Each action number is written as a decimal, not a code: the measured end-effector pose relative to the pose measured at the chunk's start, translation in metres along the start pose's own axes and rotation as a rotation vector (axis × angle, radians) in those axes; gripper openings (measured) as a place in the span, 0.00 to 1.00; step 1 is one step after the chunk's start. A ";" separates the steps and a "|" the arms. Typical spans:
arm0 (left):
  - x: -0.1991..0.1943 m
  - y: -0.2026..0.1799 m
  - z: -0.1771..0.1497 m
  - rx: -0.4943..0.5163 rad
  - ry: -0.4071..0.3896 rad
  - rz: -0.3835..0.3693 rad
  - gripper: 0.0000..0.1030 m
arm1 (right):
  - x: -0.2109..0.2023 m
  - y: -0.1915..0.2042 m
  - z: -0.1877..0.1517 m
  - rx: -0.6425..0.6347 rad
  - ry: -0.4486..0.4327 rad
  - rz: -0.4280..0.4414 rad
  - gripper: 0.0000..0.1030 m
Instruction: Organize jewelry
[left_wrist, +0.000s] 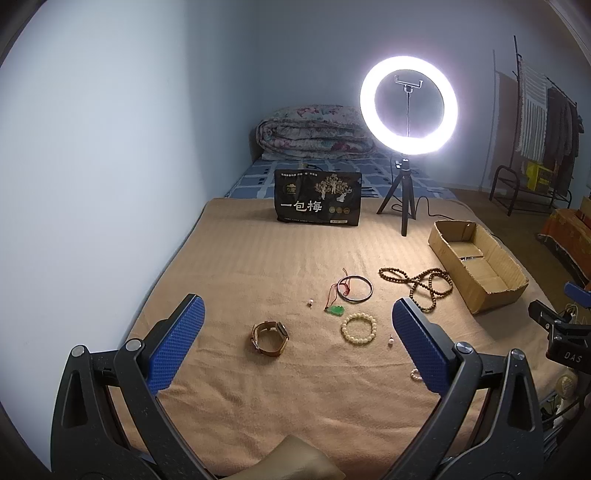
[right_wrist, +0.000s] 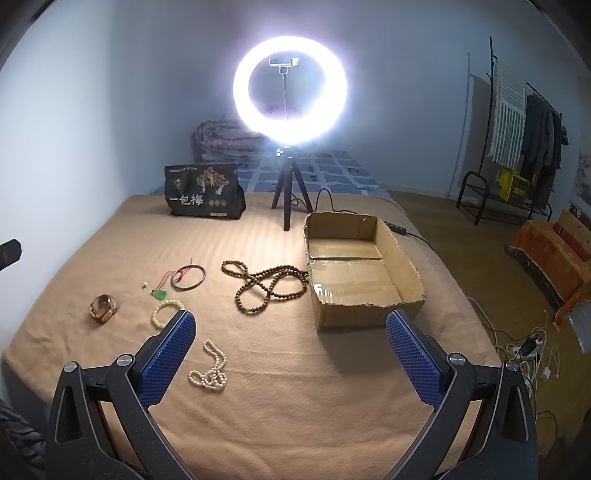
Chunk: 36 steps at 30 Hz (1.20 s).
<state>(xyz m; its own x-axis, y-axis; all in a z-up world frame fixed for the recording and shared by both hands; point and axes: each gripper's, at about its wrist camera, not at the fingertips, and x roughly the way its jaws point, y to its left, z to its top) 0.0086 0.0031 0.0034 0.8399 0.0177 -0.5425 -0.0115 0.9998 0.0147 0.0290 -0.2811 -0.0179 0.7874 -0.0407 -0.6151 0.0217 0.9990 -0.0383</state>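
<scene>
On the tan blanket (right_wrist: 110, 229) that covers the bed, we count the jewelry from left to right. First comes one brown-strapped watch (left_wrist: 269, 338), lying on its side. Next we find one small pearl earring (left_wrist: 310, 303), then one green pendant (left_wrist: 335, 310) on a red cord, the cord running up to one dark bangle (left_wrist: 355, 289) and crossing its left rim. Below the pendant lies one cream bead bracelet (left_wrist: 358, 328), closed in a ring, and just right of it a second pearl earring (left_wrist: 390, 341). Nearer to us is one white pearl necklace (right_wrist: 212, 369), bunched in a small heap. Further right we see one long string of brown wooden beads (right_wrist: 264, 284), looped in a figure eight, its far end touching or almost touching the one cardboard box (right_wrist: 402, 258). We see no jewelry in the box, and its flaps are torn.

We hold two tools. Our left gripper (left_wrist: 297, 338) hangs above the blanket with its blue pads wide apart and nothing between them; the watch and the bracelet show in the gap. Our right gripper (right_wrist: 290, 347) is likewise spread wide and holds nothing, its left pad (right_wrist: 168, 362) beside the pearl necklace.

At the back stand one black snack bag (left_wrist: 317, 197), one lit ring light (right_wrist: 290, 90) on a tripod, and one folded quilt (left_wrist: 314, 134).
</scene>
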 end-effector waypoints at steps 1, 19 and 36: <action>0.001 0.001 0.001 -0.001 0.003 0.001 1.00 | 0.001 0.000 0.000 -0.002 0.003 0.001 0.99; 0.066 0.050 -0.041 -0.054 0.226 0.006 1.00 | 0.056 0.027 -0.034 -0.176 0.154 0.063 0.99; 0.184 0.074 -0.061 -0.113 0.508 0.001 0.62 | 0.120 0.062 -0.072 -0.279 0.362 0.271 0.99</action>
<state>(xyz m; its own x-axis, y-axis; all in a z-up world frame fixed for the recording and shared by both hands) 0.1294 0.0805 -0.1470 0.4710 -0.0085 -0.8821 -0.0945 0.9937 -0.0601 0.0806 -0.2250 -0.1507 0.4775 0.1662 -0.8628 -0.3569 0.9340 -0.0176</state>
